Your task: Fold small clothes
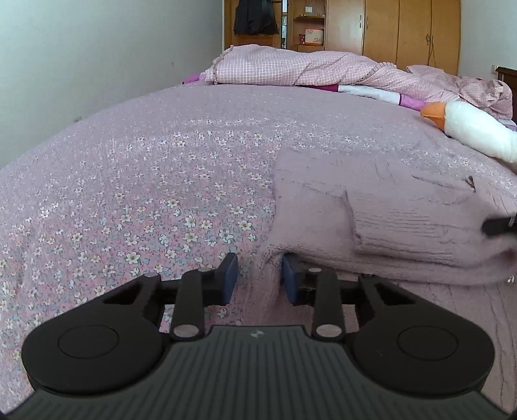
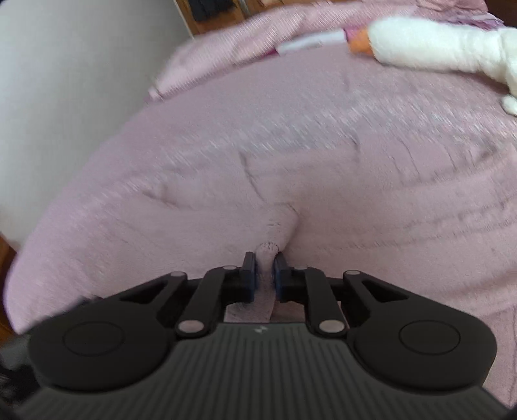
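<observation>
A pale pink knit garment [image 1: 404, 219] lies folded in layers on the right of the bed. My left gripper [image 1: 260, 278] is open at the garment's near left corner. A ridge of the knit runs between its blue pads, close to the right pad, with floral sheet showing beside the left one. In the blurred right wrist view the same garment [image 2: 290, 194] fills the frame. My right gripper [image 2: 265, 274] is shut on a pinched tuft of it. A black part [image 1: 497, 226] at the left view's right edge rests on the garment.
The bed has a pink floral sheet [image 1: 161, 177]. A white plush goose with an orange beak [image 1: 468, 129] [image 2: 436, 48] lies beyond the garment. A pink checked quilt [image 1: 290, 64] is piled at the far end, a wall [image 1: 97, 48] stands left, and wooden wardrobes [image 1: 404, 29] behind.
</observation>
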